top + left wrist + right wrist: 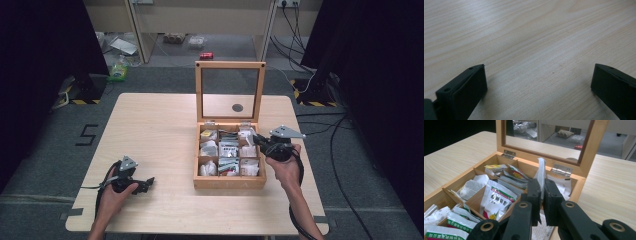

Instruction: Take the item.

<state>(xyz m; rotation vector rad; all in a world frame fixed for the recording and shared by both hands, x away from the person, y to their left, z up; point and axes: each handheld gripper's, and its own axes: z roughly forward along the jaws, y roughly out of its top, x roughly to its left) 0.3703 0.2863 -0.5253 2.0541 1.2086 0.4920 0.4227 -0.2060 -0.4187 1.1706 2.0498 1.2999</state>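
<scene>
The right gripper [542, 195] was pressed together on a thin white sachet [541, 173], which stood upright between its jaws with its top edge poking above them; in the high view the same gripper [260, 139] hung at the right edge of the wooden tea box [229, 182], over the back right compartment; the sachet was thus held above the box, at its hinged side. The box sat right of the table's [150, 125] centre, nearer the right edge than the left, its glass-paned lid [230, 65] standing upright at the back; the compartments held assorted tea packets, among them a white one with green and red print [495, 200] in the middle cell and a plain pale tea bag [470, 188] in a cell along the left wall. The left gripper [145, 185] rested near the table's front left corner, well apart from the box; its jaws were spread wide over bare wood, with nothing between them.
</scene>
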